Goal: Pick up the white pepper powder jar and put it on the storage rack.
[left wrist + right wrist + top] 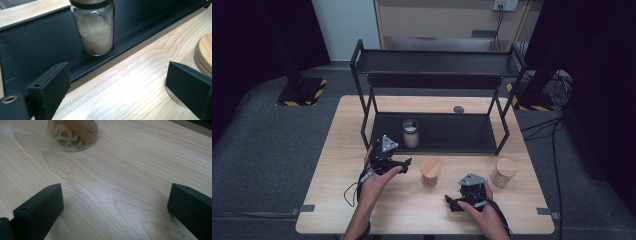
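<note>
Wooden table (337, 200), centre frame: both grippers, left (404, 163) and right (451, 204), gape empty; a careless reach could topple the wood-lidded jar (430, 172) between them.

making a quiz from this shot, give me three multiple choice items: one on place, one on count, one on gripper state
1. Where does the powder jar stand?
A. on the rack's bottom shelf
B. on the floor
C. on the rack's top shelf

2. How many jars with wooden lids stand on the table?
A. none
B. two
C. five

3. How are the left gripper's jaws?
A. shut on a jar
B. open, holding nothing
C. shut on a spoon

Key: 1 A, it sits on the black lower tray; 2 B, one mid-table, one right; 3 B, bare wood shows between them.
</note>
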Tool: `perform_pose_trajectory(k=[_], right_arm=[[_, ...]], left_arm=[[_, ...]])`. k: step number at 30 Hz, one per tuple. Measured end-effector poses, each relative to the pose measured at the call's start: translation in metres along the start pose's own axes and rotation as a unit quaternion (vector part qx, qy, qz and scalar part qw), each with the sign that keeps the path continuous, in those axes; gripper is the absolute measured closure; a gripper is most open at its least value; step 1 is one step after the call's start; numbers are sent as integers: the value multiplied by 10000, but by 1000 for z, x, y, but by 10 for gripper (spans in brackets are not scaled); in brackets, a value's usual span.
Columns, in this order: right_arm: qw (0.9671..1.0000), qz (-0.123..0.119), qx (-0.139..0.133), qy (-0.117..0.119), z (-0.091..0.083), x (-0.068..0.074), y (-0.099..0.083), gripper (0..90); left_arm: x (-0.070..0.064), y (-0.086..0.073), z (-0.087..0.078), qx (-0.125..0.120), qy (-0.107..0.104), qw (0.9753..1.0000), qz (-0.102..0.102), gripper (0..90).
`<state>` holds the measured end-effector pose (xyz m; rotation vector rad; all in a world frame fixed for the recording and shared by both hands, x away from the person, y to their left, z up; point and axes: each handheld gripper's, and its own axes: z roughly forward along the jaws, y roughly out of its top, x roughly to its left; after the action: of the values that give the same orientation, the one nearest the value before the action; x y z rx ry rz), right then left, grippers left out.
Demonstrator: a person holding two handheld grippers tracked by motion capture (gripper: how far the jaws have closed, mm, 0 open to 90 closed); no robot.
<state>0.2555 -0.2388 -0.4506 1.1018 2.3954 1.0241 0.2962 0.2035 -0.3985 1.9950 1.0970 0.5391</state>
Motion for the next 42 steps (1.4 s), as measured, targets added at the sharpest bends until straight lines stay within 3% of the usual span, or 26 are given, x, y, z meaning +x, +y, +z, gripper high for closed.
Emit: perform_pose_trajectory(k=[26,42], right_arm=[[10000,1,-2,6,0,0,0,4],[10000,1,2,8,0,0,0,3]], left_arm=[[7,-32,-44,-83,131,9996,-240,46],[3,-37,-57,-50,178,9997,-153,46]])
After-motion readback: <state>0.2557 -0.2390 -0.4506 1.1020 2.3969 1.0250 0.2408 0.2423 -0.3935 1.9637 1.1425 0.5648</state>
